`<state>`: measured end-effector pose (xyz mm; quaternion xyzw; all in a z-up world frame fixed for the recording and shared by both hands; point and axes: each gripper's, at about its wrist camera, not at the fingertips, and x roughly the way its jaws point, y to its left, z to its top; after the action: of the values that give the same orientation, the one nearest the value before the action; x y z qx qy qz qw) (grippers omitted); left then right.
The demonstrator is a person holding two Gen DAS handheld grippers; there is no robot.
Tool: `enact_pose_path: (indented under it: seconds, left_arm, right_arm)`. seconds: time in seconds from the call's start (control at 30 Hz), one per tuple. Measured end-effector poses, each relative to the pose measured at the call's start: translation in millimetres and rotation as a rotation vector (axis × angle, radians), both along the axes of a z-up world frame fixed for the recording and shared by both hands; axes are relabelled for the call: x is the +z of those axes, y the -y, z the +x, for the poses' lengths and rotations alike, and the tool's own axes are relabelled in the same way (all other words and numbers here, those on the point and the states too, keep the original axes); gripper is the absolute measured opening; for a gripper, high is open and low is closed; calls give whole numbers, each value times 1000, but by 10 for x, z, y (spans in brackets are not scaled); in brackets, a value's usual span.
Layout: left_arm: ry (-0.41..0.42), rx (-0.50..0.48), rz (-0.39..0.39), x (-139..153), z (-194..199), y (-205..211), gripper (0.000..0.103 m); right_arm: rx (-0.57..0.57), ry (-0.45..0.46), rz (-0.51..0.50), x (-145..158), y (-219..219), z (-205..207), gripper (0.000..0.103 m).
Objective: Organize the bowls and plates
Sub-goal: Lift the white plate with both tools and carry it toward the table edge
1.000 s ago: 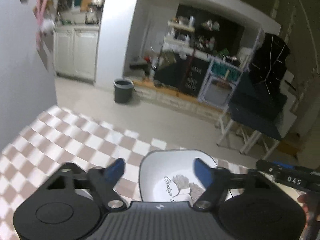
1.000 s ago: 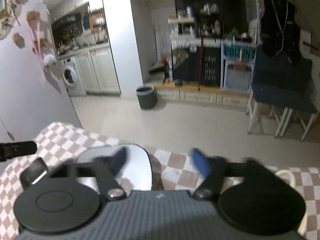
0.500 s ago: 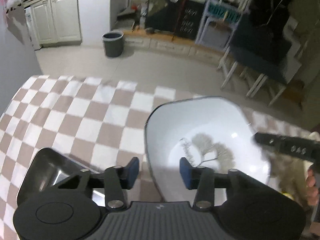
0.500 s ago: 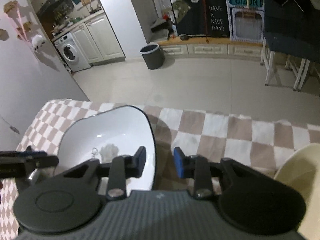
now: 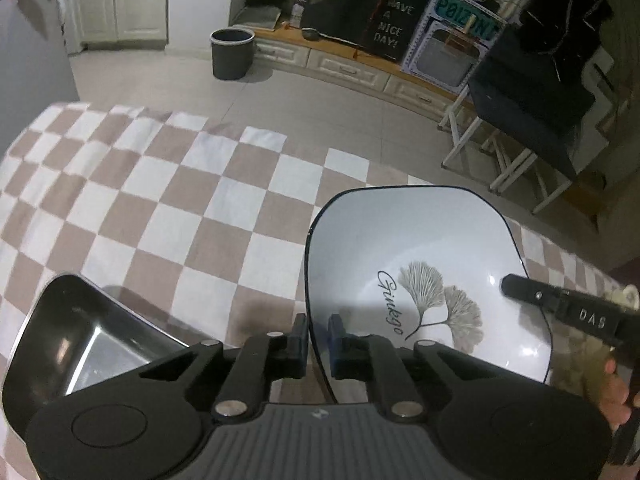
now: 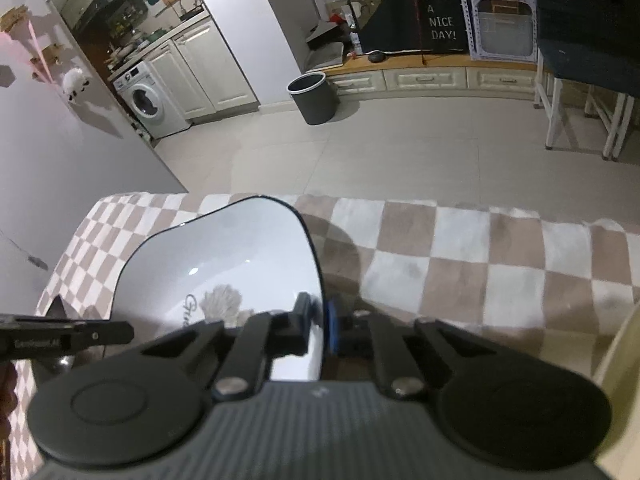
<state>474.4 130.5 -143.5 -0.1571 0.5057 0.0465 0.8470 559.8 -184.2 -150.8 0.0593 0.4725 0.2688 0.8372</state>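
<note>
We hold the white ginkgo-print bowl (image 5: 424, 264) from both sides above the brown-and-white checkered tablecloth (image 5: 168, 200); our left gripper (image 5: 318, 336) is pinched on the bowl's left rim, one finger outside the dark edge line and one inside, the gap between them no wider than the wall of the dish; our right gripper (image 6: 318, 320) is clamped the same way on the opposite rim, its blue-padded finger on the outer side and the black one over the glossy interior. In the left wrist view the bowl shows a grey leaf drawing and the script word "Ginkgo" on its inner face; in the right wrist view the same bowl (image 6: 224, 264) reflects small highlights and only part of the print shows. Whether the bowl's base touches the cloth or sits just above it, we cannot tell. A dark square dish (image 5: 76, 336) with a shiny inner floor sits on the cloth just left of the left gripper; a cream-coloured rim (image 6: 618, 356) shows at the right edge of the right wrist view, beside the right gripper. Beyond the table lies a tiled floor with a grey waste bin (image 6: 314, 98) and a black "HAVE A NICE DAY!" board (image 6: 440, 16).
</note>
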Motion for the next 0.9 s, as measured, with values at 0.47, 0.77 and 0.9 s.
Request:
enact_pose_path:
  seconds: [0.47,0.77,0.9]
  left_arm:
    - [82,-9,-59,103,-174,79,12]
    - [258,-55,-67,944,-611,399,12]
    - [306,-98,-59,1245,-935,602,12]
  right_arm:
    - [-41,39,144,125,274,-167,12]
    - [-53,158,226,870,754,-625,11]
    - [-70,190,223,1115,950,-1007,11]
